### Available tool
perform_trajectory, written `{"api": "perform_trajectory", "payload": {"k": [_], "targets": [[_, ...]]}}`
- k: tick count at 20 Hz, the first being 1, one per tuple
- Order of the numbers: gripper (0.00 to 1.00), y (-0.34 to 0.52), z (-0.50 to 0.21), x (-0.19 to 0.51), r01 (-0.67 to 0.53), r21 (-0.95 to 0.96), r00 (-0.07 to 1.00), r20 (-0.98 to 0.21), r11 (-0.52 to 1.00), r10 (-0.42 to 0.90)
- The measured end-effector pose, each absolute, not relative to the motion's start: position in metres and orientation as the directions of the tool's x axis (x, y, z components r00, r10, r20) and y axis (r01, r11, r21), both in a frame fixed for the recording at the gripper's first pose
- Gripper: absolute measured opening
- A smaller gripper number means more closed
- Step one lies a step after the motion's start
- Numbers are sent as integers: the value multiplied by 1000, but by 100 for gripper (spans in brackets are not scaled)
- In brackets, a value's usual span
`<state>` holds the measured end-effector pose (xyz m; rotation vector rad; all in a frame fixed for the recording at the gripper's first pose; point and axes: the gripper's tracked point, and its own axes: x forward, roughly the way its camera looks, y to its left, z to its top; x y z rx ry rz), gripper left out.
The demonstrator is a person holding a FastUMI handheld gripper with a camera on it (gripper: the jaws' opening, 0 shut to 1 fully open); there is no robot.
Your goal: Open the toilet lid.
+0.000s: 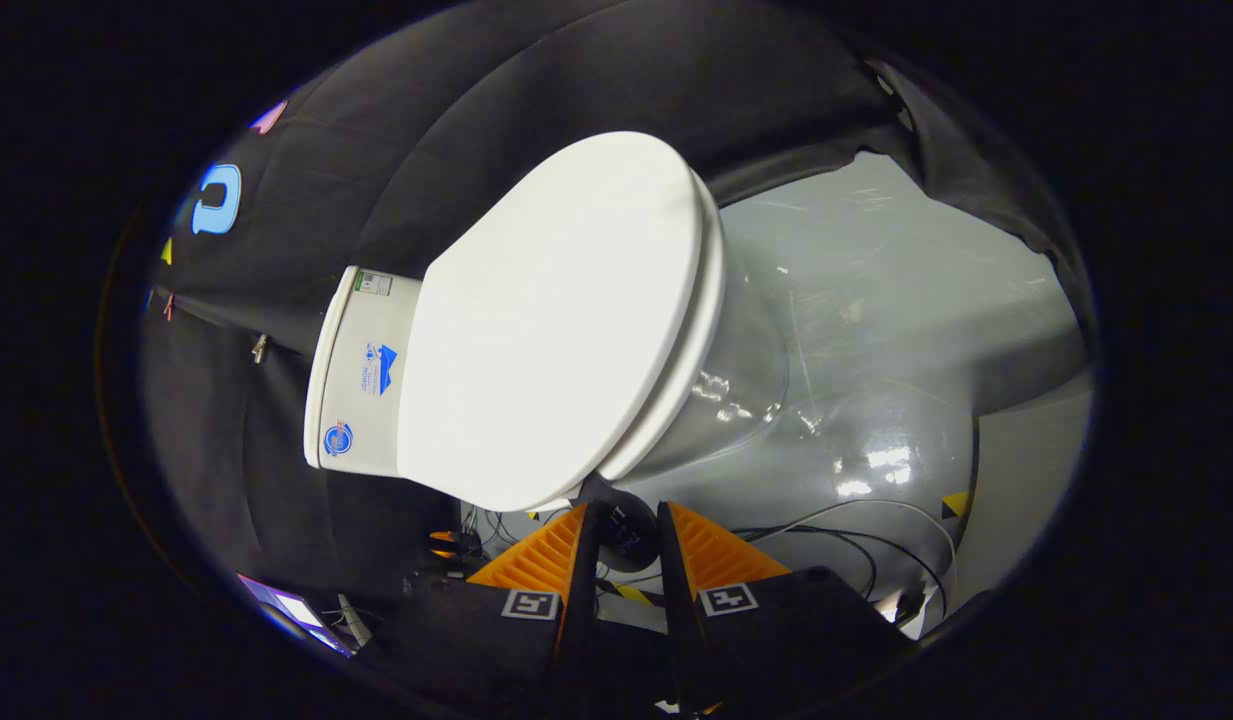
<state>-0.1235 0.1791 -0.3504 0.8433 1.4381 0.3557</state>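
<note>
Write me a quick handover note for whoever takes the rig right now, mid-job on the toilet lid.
Hand-held gripper: orange ribbed fingers apart, holding nothing, tips just short of the lid's front edge.
Smooth white oval plastic toilet lid: still closed flat on the seat, white cistern behind it.
Done: approach to the rim.
Left: get the fingers under or around the lid's edge and swing it up toward the cistern.

Black cloth wall [536,90] hangs in folds, its lower edge meeting a glossy grey floor [876,330] streaked with bright glare from overhead light. Thin dark cables [856,520] loop across the floor near a yellow-and-black tape mark [956,503]; a lit screen [296,608] glows low beside the cloth
</note>
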Motion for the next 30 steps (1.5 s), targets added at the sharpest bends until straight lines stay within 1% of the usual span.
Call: {"api": "perform_trajectory", "payload": {"k": [5,8,9,10,11,13,16,20,25,27,30], "targets": [[37,180,-349,-127,154,692,133,-722,706,679],[37,181,-344,-126,141,707,136,-707,693,694],[37,171,-347,-136,119,688,118,-726,716,678],[25,175,-356,-120,173,689,150,-725,704,672],[14,171,-349,-123,187,693,131,-720,696,682],[14,170,-342,-126,135,707,137,-708,695,693],[14,174,-335,-124,117,706,147,-708,698,691],[14,175,-308,-116,-43,683,189,-711,729,677],[14,183,-231,-94,-139,694,286,-655,706,700],[14,191,-200,-82,-171,681,324,-643,712,693],[14,216,-153,-68,-252,648,385,-614,719,689]]}}
